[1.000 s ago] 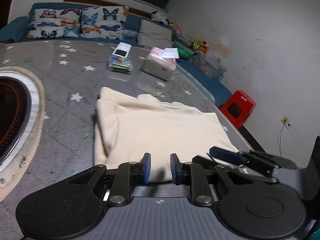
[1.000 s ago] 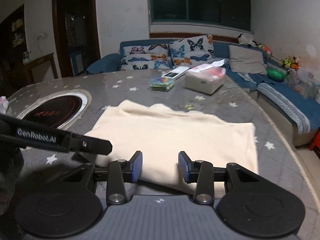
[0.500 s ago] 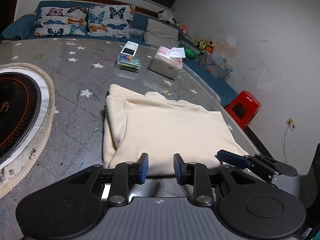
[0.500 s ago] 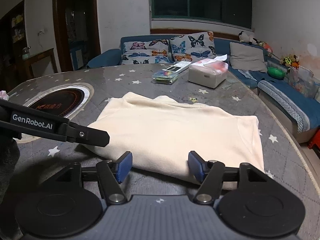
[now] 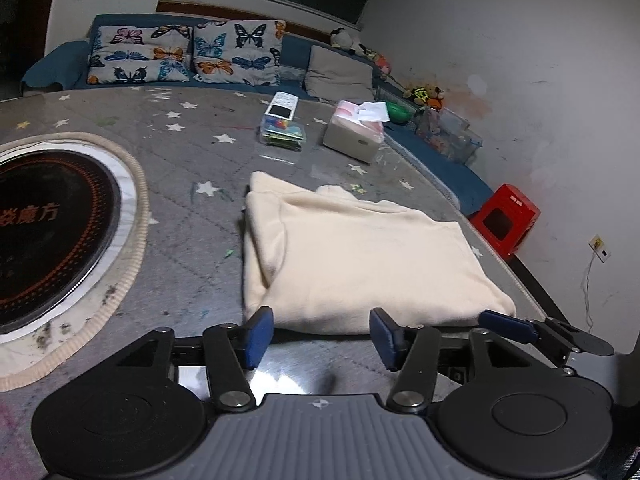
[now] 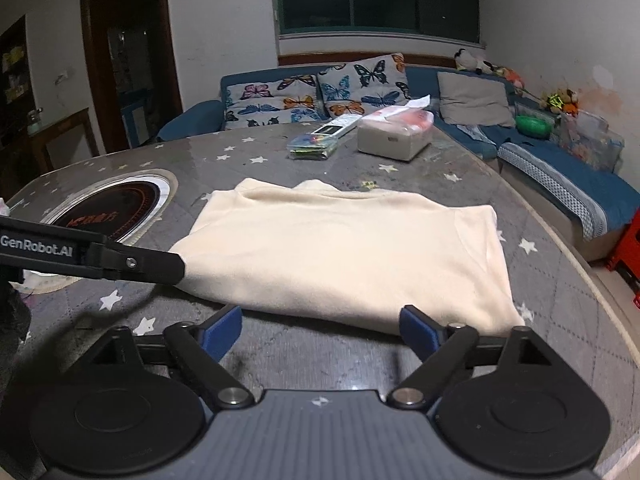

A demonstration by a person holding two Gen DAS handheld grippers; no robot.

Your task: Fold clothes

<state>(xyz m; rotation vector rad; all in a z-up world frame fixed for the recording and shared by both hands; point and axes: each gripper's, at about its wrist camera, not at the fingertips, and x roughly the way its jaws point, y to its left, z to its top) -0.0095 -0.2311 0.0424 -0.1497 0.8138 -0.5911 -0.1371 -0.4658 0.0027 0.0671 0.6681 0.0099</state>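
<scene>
A cream garment (image 5: 360, 256) lies folded flat on the grey star-patterned table (image 5: 192, 208); it also shows in the right wrist view (image 6: 344, 248). My left gripper (image 5: 320, 336) is open and empty, just short of the garment's near edge. My right gripper (image 6: 324, 330) is open and empty, also just short of the near edge. The right gripper's finger (image 5: 508, 326) shows at the garment's near right corner in the left wrist view. The left gripper's finger (image 6: 132, 262) shows at the garment's left corner in the right wrist view.
A round black induction plate (image 5: 44, 232) is set in the table at the left. A white box (image 5: 354, 136) and a clear case with a phone-like item (image 5: 282, 130) stand at the far side. A blue sofa (image 6: 560, 176) and red stool (image 5: 504, 220) flank the table's right edge.
Both grippers have opened wide and pulled back off the garment's near edge. The garment now lies free on the table.
</scene>
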